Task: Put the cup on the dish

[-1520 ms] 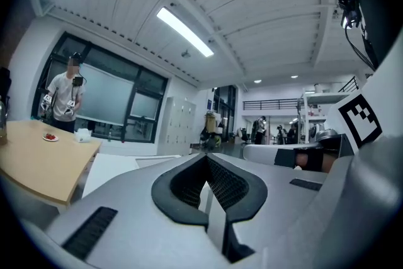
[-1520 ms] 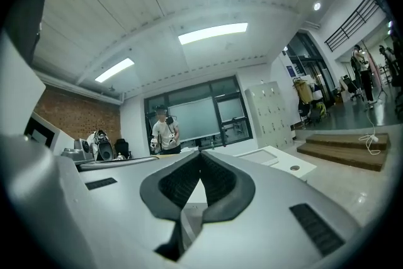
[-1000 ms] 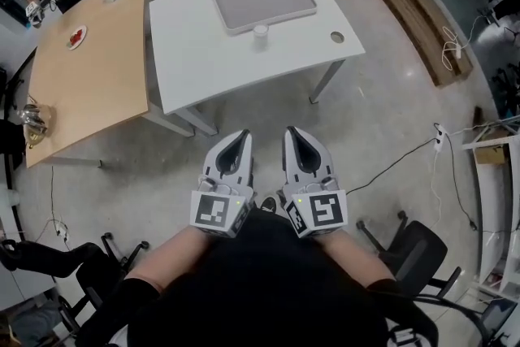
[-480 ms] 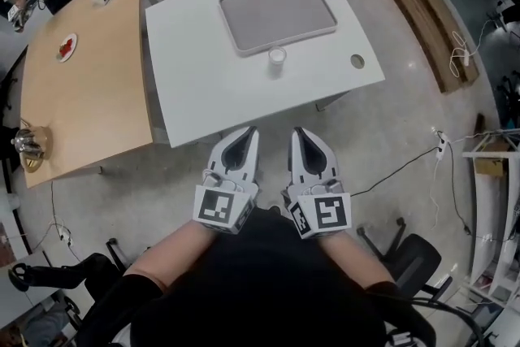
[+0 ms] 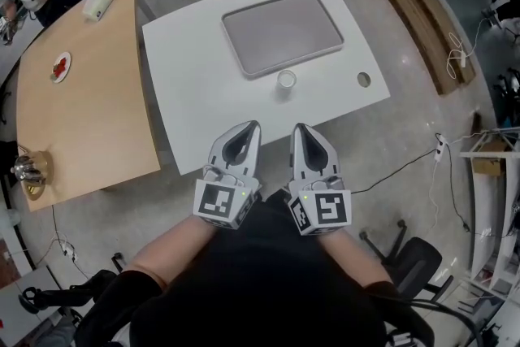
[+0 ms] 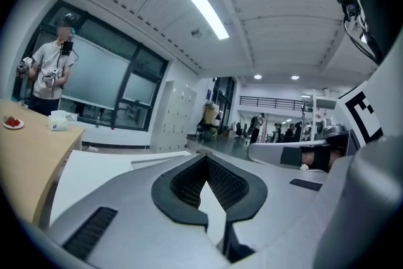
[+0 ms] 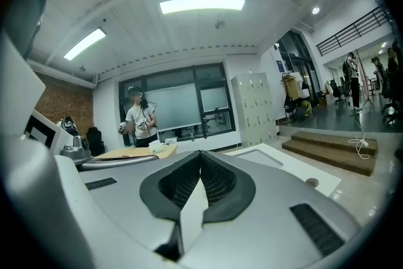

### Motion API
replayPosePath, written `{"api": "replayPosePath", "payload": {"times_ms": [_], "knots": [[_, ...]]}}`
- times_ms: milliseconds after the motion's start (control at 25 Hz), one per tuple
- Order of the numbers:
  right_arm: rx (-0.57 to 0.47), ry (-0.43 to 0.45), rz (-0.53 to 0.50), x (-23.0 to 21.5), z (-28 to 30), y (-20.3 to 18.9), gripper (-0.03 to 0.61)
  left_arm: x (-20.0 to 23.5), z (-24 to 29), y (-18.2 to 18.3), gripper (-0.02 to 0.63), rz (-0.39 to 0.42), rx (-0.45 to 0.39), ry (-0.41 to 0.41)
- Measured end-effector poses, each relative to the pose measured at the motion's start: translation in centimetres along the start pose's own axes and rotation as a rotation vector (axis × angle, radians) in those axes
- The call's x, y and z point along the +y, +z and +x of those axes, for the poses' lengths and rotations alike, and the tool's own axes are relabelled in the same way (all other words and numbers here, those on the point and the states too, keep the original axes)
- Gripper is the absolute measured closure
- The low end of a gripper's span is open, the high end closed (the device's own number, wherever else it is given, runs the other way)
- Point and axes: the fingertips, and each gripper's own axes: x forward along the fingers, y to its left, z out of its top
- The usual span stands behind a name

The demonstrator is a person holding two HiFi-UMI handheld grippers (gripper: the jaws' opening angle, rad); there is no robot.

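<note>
Head view: we hold left gripper (image 5: 249, 127) and right gripper (image 5: 300, 128) by our body, jaws together and empty, since the small white cup (image 5: 286, 79) isn't reached yet.

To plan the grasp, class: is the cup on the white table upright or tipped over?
Upright: in the head view the cup shows its round open rim facing up, standing on the white table.

You stand on a grey concrete floor (image 5: 422, 114) before a white table (image 5: 187, 93). A wooden table (image 5: 81, 126) sits to your left, and strip lights (image 7: 201, 5) run overhead.
</note>
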Motion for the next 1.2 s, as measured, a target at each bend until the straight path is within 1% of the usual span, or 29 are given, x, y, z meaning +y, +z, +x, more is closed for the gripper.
{"api": "replayPosePath", "payload": {"times_ms": [160,360,600,680,880,1000,1120,1200], "knots": [[0.017,-0.002,-0.001,-0.6,1.2,-0.2,0.566,1.1,0.9,0.0,0.606,-0.002,0.026,0.023],[0.048,0.020,0.005,-2.5,2.7,-1.1,0.566,1.2,3.3,-0.2,0.606,0.002,0.022,0.027],[0.092,0.081,0.008,-4.7,5.3,-1.5,0.566,1.7,6.2,-0.2,0.606,0.033,0.045,0.090],[0.100,0.099,0.010,-5.7,6.3,-1.5,0.565,1.6,7.4,-0.3,0.606,0.042,0.048,0.096],[0.120,0.161,0.022,-7.4,8.5,-1.8,0.566,1.8,10.2,-0.2,0.606,0.040,0.075,0.154],[0.154,0.192,0.015,-8.7,10.2,-3.0,0.565,2.2,11.8,-1.3,0.606,0.058,0.079,0.163],[0.217,0.219,0.020,-9.4,11.6,-5.1,0.565,3.1,13.0,-2.7,0.606,0.041,0.128,0.193],[0.271,0.250,0.017,-9.1,12.6,-6.7,0.565,4.0,13.8,-4.0,0.606,0.040,0.145,0.172]]}}
